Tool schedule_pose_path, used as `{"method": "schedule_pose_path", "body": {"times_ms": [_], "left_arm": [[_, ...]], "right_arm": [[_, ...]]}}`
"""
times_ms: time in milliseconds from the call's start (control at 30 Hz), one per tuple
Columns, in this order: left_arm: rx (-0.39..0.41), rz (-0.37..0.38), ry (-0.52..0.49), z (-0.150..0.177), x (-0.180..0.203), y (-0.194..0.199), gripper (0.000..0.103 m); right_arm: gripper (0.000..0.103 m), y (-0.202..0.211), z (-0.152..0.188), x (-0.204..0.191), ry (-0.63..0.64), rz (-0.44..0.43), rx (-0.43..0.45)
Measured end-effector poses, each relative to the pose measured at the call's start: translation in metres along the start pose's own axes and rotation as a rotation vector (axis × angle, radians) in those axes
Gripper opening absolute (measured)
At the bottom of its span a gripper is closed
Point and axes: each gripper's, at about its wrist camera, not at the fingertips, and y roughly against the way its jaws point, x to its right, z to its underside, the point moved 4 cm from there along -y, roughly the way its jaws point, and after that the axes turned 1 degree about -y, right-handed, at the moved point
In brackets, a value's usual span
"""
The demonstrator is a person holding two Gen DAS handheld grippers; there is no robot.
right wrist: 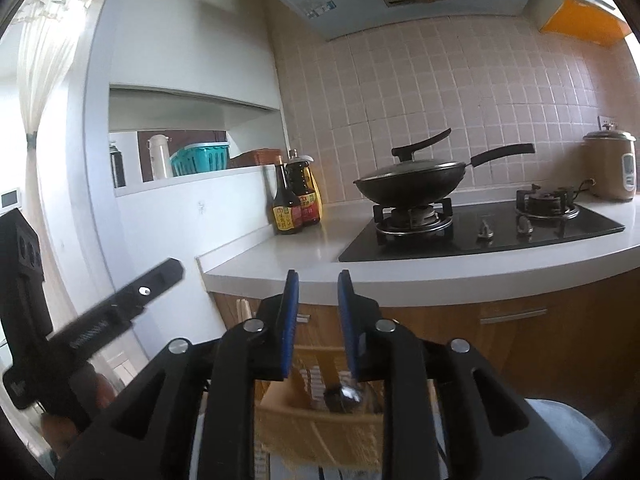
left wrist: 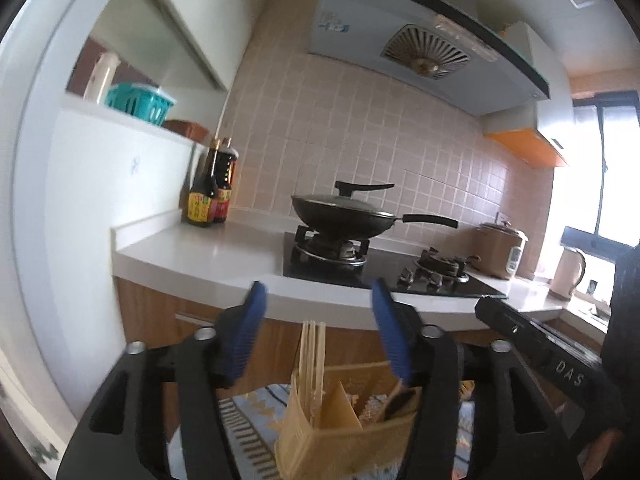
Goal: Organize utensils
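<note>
- Left wrist view: the woven utensil holder (left wrist: 340, 436) sits at 6 o'clock, low in the frame, on a patterned cloth (left wrist: 244, 416).
- A bundle of wooden chopsticks (left wrist: 312, 356) stands upright in its left compartment; a dark-handled utensil (left wrist: 400, 398) leans in the right one, toward 5 o'clock.
- The left gripper (left wrist: 320, 300) has its blue pads spread wide, nothing between them; the chopstick tips rise below the gap without touching either pad.
- At 3 o'clock the right gripper's black body shows beside it, close but apart.
- Right wrist view: the right gripper (right wrist: 318, 280) has its pads a little apart, gripping nothing; the holder (right wrist: 320, 420) lies under it at 6 o'clock with a shiny spoon bowl (right wrist: 344, 394) inside.
- The left gripper's black finger (right wrist: 128, 300) juts in at 9 o'clock.
- Beyond, at 12 o'clock, a white counter (right wrist: 304, 248) carries 2 sauce bottles (right wrist: 296, 200), a lidded wok (right wrist: 416, 184) on the gas hob (right wrist: 480, 232), and a rice cooker (right wrist: 612, 164) at 2 o'clock.
- The counter edge and wooden cabinet fronts (right wrist: 520, 336) stand directly behind the holder.
</note>
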Motion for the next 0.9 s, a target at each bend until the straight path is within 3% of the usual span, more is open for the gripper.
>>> {"method": "schedule_pose_path", "body": {"times_ms": [33,100,433,567,700,900], "left_arm": [[-0.001,0.006,-0.004,0.000,0.002,0.010,0.063],[-0.009,0.014,0.000,0.002,0.005,0.025,0.070],[-0.026,-0.066,0.068,0.041,0.006,0.069,0.086],[-0.044,-0.139,0.059,0.068,0.006,0.075,0.088],[-0.020,-0.203,0.079,0.100,0.001,0.073,0.090],[-0.027,-0.302,-0.009,0.118,0.009,0.066,0.091]], "right_arm": [[0.029,0.010,0.001,0.000,0.008,0.003,0.003],[0.048,0.026,0.004,0.000,0.017,0.007,0.001],[0.057,0.065,0.039,0.011,0.040,0.063,-0.023],[0.072,0.067,0.070,0.023,0.067,0.165,-0.030],[0.077,0.064,0.091,0.035,0.067,0.233,-0.025],[0.088,0.066,0.104,0.039,0.068,0.279,0.020]]}}
